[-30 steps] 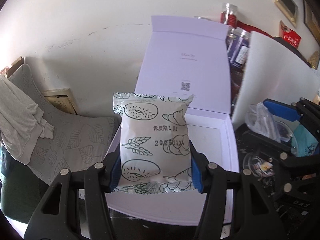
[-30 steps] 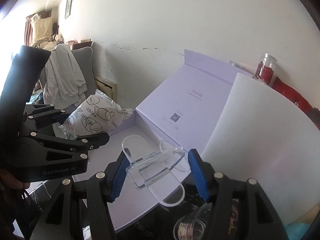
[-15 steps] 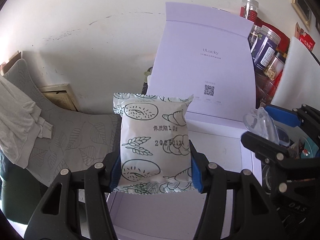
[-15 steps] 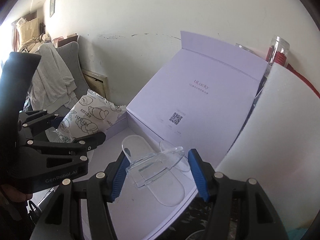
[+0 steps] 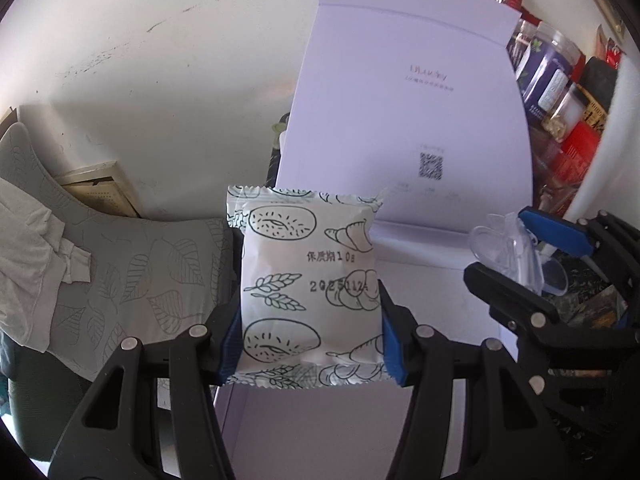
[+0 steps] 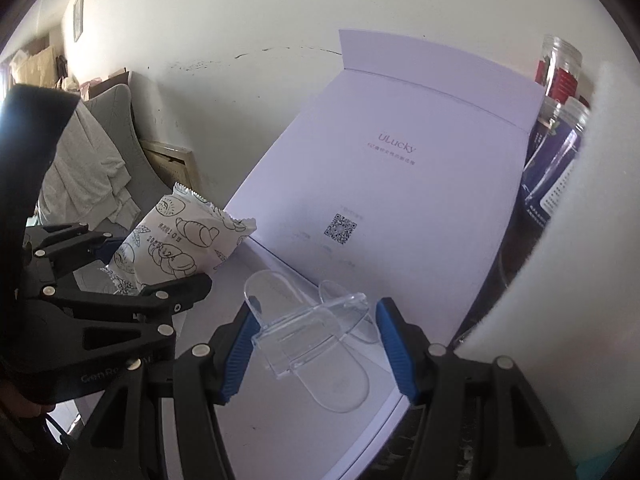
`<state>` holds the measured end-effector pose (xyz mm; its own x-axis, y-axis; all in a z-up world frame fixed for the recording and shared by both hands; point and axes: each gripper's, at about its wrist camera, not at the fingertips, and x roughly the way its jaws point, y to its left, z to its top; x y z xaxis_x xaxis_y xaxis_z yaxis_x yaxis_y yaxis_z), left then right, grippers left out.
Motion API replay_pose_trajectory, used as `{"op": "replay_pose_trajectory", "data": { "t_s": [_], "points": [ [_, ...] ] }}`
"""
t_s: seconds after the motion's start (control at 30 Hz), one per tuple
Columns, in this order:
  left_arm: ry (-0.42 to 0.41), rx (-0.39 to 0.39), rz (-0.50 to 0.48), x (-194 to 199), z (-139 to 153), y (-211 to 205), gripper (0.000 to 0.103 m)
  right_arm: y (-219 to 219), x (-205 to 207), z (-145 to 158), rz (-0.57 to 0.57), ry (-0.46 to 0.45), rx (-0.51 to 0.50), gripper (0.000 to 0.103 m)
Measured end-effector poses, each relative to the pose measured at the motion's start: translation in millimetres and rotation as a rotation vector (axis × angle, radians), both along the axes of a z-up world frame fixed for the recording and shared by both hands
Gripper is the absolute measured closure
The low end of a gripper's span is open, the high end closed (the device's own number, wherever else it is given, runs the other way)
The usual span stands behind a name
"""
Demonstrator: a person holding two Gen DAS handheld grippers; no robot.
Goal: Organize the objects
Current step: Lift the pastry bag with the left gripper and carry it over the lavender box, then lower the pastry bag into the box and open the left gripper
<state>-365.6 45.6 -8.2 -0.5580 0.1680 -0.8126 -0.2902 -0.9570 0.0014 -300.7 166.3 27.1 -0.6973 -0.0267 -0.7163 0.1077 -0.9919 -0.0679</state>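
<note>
Over the open lilac box [image 6: 400,208], the left gripper [image 5: 310,312] grasps a snack packet [image 5: 308,284] and the right gripper [image 6: 314,344] a clear plastic piece [image 6: 304,332], jars [image 5: 548,68] crowding behind the lid.

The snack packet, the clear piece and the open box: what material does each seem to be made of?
Snack packet: thin plastic film, matte white with printed drawings; its ends are crimped in a zigzag.
Clear piece: hard transparent plastic, glossy; the box floor shows through it and its edges are sharp.
Open box: probably stiff paperboard, smooth pale lilac; its lid stands flat with a crisp fold.
</note>
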Motion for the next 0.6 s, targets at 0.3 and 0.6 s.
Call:
{"op": "replay_pose_trajectory", "data": {
  "t_s": [0.3, 0.6],
  "points": [
    [-0.050, -0.061, -0.011, -4.4, -18.4, 5.3, 0.048, -2.8, -4.9, -19.9, -0.015, -0.058, 0.036, 0.042],
    [-0.081, -0.097, -0.019, -3.0, -26.4, 10.4, 0.048, -2.5, -10.5, -37.2, -0.037, -0.119, 0.063, 0.042]
  ]
}}
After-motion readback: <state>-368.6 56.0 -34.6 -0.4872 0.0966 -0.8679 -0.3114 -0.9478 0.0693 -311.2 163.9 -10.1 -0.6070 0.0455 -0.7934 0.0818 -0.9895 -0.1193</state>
